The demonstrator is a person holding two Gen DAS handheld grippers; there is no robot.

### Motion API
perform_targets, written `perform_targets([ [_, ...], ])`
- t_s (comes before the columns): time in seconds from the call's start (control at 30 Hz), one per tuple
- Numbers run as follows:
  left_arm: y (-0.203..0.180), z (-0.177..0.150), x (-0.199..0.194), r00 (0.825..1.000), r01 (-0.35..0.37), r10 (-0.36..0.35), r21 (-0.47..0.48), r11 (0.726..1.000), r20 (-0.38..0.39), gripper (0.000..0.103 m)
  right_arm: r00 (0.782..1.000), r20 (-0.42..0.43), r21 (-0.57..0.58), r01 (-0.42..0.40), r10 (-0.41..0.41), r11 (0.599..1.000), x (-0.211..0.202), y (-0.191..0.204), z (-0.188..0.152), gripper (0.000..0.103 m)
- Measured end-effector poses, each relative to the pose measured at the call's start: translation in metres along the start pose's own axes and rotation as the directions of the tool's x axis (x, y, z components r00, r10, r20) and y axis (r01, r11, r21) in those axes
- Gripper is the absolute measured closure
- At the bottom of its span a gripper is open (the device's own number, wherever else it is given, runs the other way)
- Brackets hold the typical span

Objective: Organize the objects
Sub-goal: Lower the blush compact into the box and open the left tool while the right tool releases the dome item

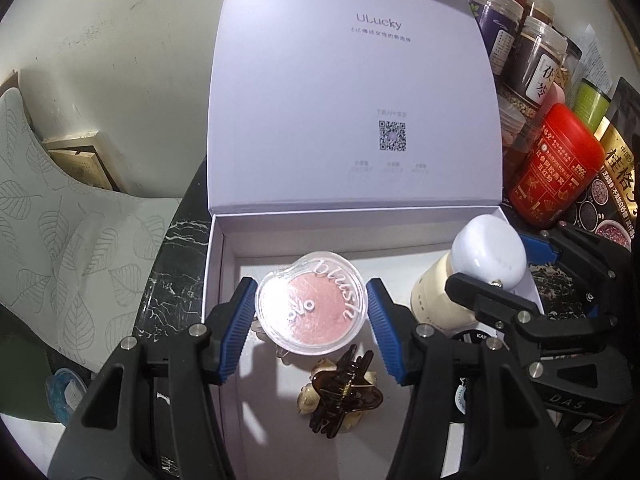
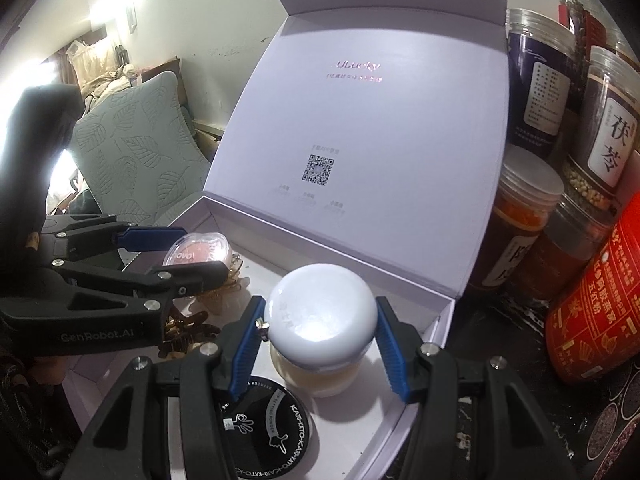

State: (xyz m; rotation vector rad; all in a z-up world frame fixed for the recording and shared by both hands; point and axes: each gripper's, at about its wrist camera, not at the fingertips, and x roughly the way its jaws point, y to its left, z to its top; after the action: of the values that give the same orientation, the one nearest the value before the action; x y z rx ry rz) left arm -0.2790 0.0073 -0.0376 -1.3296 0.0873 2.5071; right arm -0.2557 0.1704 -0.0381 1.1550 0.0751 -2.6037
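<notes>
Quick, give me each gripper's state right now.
Left gripper: shut on the blush compact.
Right gripper: shut on the white-capped jar.

— What is seen behind the counter point(image 1: 176, 240)?

— A dark, white-veined marble surface is shown, and past its left edge a grey-green chair point(image 2: 136, 148) printed with leaves is placed. An off-white wall point(image 1: 132, 48), scuffed in places, is seen behind it, with a gilt frame point(image 1: 78, 160) propped at its foot.

— And the light?

— Strong glare is cast from the upper left in the right wrist view, where a cluttered room corner point(image 2: 100, 68) is dimly made out. Along the counter's right edge, food jars point(image 2: 568, 120) are stacked against the wall.
</notes>
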Motion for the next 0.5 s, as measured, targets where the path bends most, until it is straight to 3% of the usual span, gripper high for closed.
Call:
perform_targets([
  [0.5, 0.0031, 0.0008, 0.0035, 1.000, 0.010, -0.010, -0.006, 1.000, -0.012, 0.048, 1.000, -0.015, -0.003, -0.005, 0.005, 1.000, 0.0042, 0.0006, -0.0007, 0.048],
])
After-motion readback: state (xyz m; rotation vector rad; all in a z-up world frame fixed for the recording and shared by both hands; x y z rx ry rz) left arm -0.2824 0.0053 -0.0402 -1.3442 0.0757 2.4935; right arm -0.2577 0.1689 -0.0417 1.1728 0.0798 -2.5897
